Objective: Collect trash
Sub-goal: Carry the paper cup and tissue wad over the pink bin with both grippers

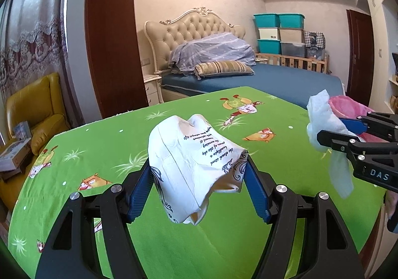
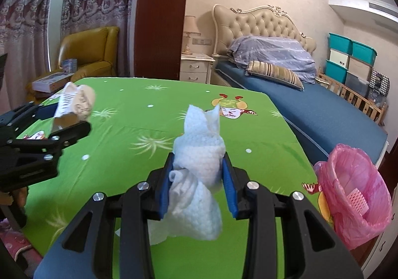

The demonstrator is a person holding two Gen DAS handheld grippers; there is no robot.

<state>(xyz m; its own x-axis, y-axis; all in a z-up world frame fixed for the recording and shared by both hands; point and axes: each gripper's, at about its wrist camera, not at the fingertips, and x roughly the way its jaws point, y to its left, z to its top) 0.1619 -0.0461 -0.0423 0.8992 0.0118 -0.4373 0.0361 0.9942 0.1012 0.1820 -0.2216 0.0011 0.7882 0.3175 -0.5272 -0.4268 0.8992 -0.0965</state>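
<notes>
My left gripper point(image 1: 199, 167) is shut on a crumpled white paper cup with dark printed writing point(image 1: 191, 162) and holds it above the green table point(image 1: 99, 144). It also shows at the left of the right wrist view point(image 2: 74, 102). My right gripper point(image 2: 199, 172) is shut on a crumpled white tissue point(image 2: 199, 162), also lifted above the table; the tissue shows at the right of the left wrist view point(image 1: 323, 125). A small bin lined with a pink bag point(image 2: 353, 192) stands at the table's right edge, just right of my right gripper.
The table wears a green cartoon-print cloth point(image 2: 139, 115). A bed with blue sheet point(image 2: 311, 105) lies behind it, a yellow armchair point(image 2: 92, 50) at the far left with boxes on it. Stacked storage bins point(image 1: 278, 33) stand by the far wall.
</notes>
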